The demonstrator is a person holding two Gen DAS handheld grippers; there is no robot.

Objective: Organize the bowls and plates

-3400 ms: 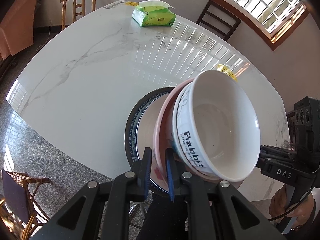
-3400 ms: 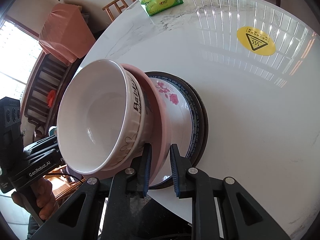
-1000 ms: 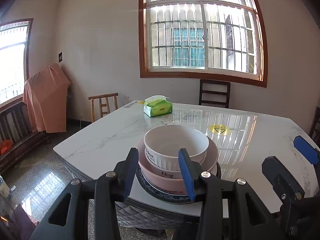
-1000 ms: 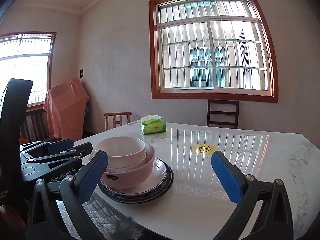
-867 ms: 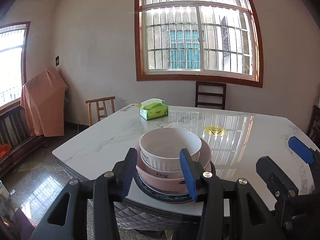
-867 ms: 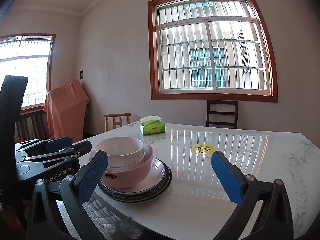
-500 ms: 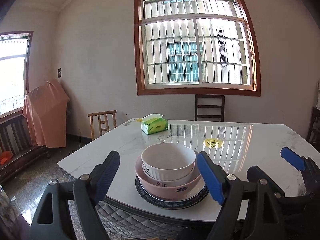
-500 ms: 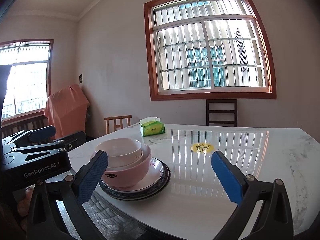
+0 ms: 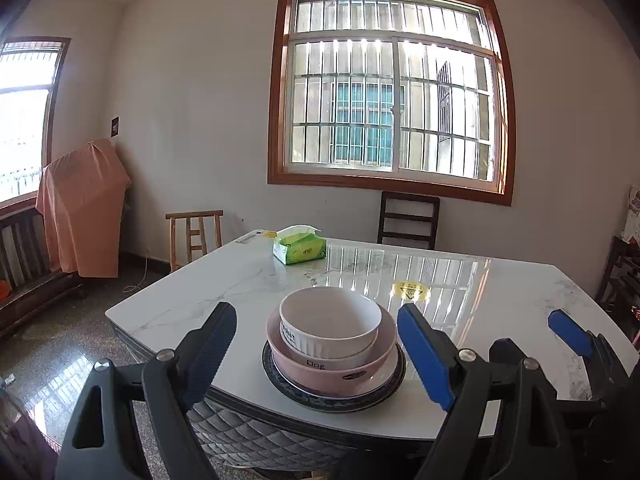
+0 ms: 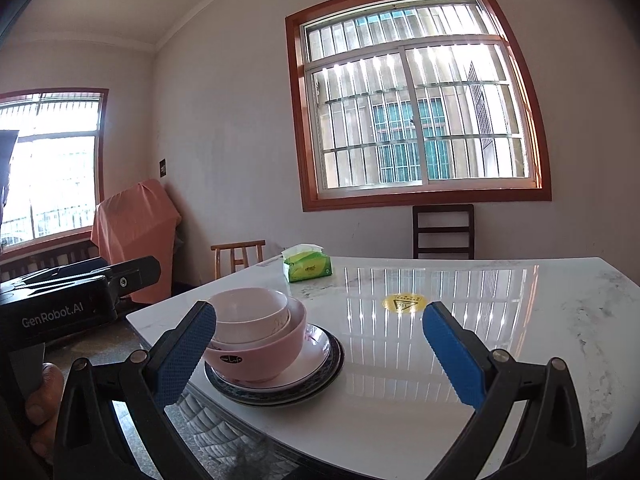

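left wrist view is showing the nested stack (image 9: pixel 332 354) sitting at the table's (image 9: pixel 500 320) near edge, dead ahead between the left gripper's (image 9: pixel 318 350) spread fingers, while the right gripper (image 10: pixel 320 354), also gaping and empty, is hanging off to its right.

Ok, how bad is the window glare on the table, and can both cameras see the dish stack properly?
Left wrist: striped glare on the table lies behind the stack, which is sharp. Right wrist: stripes lie right of the stack; straight lines bow, and the window is blown out.
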